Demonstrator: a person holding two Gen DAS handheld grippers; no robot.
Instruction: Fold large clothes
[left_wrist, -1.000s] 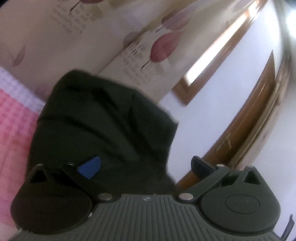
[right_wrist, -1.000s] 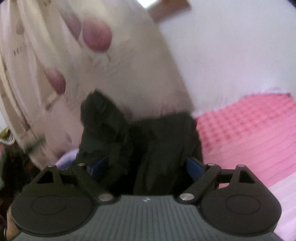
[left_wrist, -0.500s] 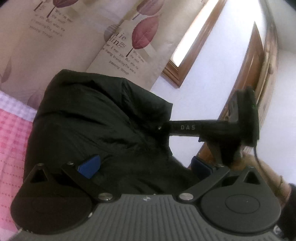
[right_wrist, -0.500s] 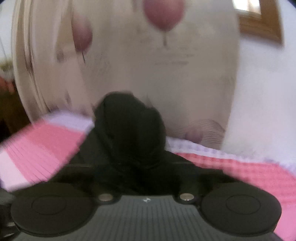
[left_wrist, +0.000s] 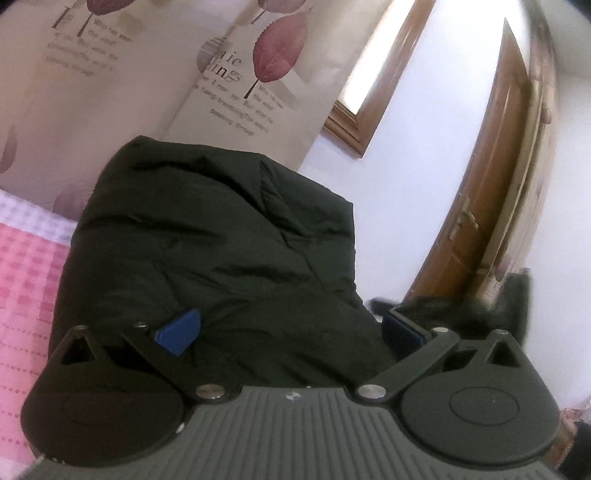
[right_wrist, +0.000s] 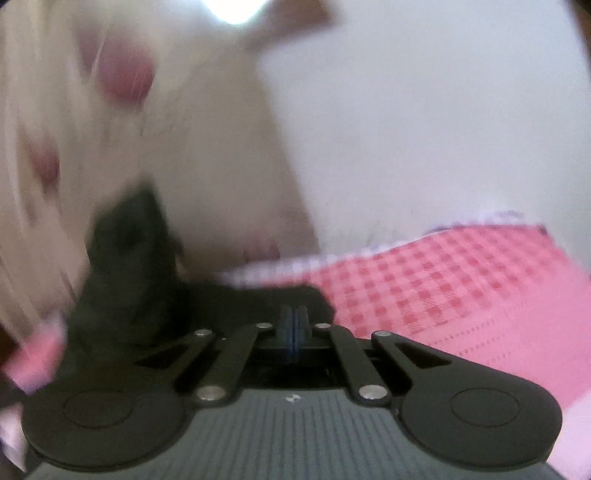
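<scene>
L claw (left_wrist: 290, 328) spread wide, blue pads apart, black jacket (left_wrist: 221, 251) bulging up betw. them over the pink checked bedspread (left_wrist: 26, 280); can't tell if the pads touch fabric. My R claw (right_wrist: 293, 325) pressed together, pads meeting, nothing seen pinched; view blurred, jacket (right_wrist: 129, 266) sits ahead and to the left of the tips on the bedspread (right_wrist: 443, 280). Leaf-print curtain (left_wrist: 229, 85) behind jacket, wooden door (left_wrist: 491, 177) off to the right.
</scene>
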